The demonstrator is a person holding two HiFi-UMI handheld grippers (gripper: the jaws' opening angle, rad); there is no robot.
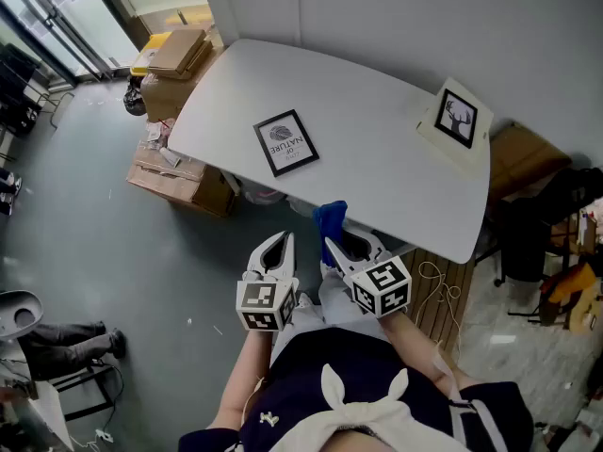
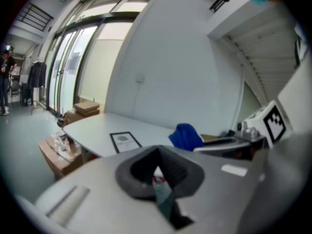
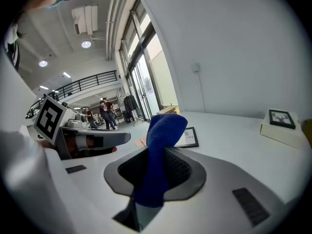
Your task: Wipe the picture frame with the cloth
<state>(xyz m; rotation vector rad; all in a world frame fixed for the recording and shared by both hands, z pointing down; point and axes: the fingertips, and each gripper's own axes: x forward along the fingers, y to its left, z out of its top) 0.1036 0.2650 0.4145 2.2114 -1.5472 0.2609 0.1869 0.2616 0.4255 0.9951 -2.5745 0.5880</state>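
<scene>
**Cloth gripped, frame lying untouched on the table**

The picture frame lies flat on the pale grey table, towards its left part in the head view and turned a little askew to the edges; it has a thin black border and a white mat, with a round grey print above a few lines of dark lettering. The left gripper view shows the same frame face up, with bare tabletop around it.

The right gripper has its jaws closed on the blue cloth; the cloth is a deep blue, plush fabric that rises out of the jaws in a bunched column and folds over at the top. In the head view this cloth pokes out ahead of the right gripper, at the near edge of the table and well apart from the frame.

The left gripper has its jaws brought together with nothing between them; in the head view the left gripper sits beside the right one, off the table, close to the person's body.

A second frame, black-edged with a dark antlered figure on white, lies on a white box near the table's far right corner. Cardboard boxes stand on the floor by the table's left end.
</scene>
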